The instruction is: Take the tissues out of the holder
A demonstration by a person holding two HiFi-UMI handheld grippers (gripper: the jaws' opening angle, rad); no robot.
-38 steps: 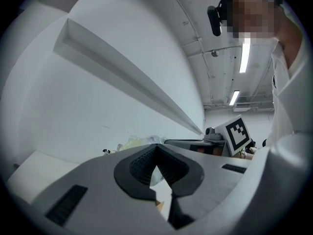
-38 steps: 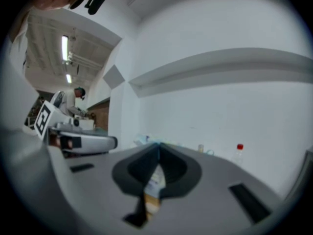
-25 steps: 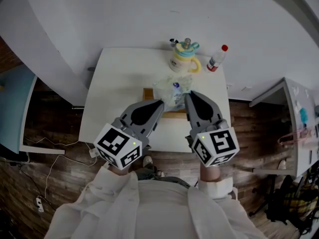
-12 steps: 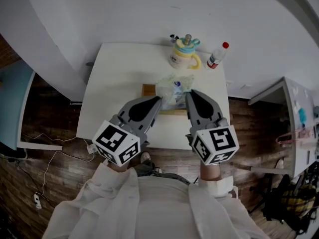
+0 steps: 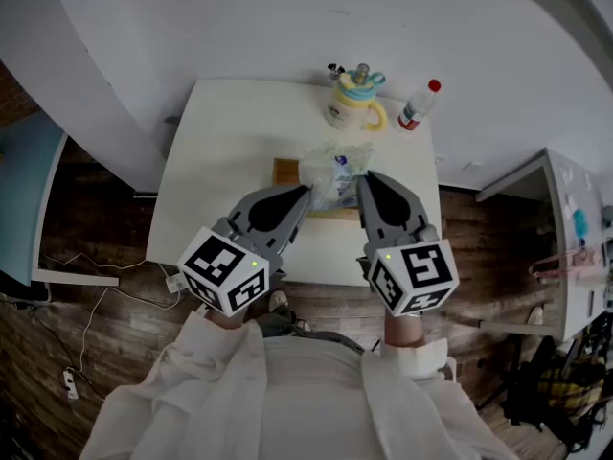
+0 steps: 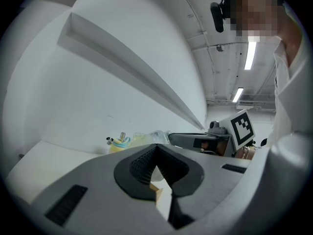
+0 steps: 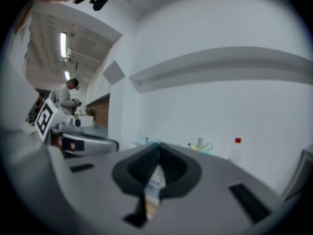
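Scarcely anything has been moved in the last second; the left gripper (image 5: 305, 194) and the right gripper (image 5: 365, 181) are both closed tip to tip, set against either side of the crumpled clear-plastic tissue pack (image 5: 332, 169), seated in the flat wooden holder (image 5: 283, 174) on the white table (image 5: 220, 142); whether wrapper is nipped cannot be told; if only film is caught, it may be torn, or the holder dragged along.

Tissue pack (image 5: 332, 172) on wooden holder (image 5: 283, 173). Left gripper (image 5: 305, 192) and right gripper (image 5: 362, 180) flank holder. Mug (image 5: 352, 104) and bottle (image 5: 418, 106) behind holder.
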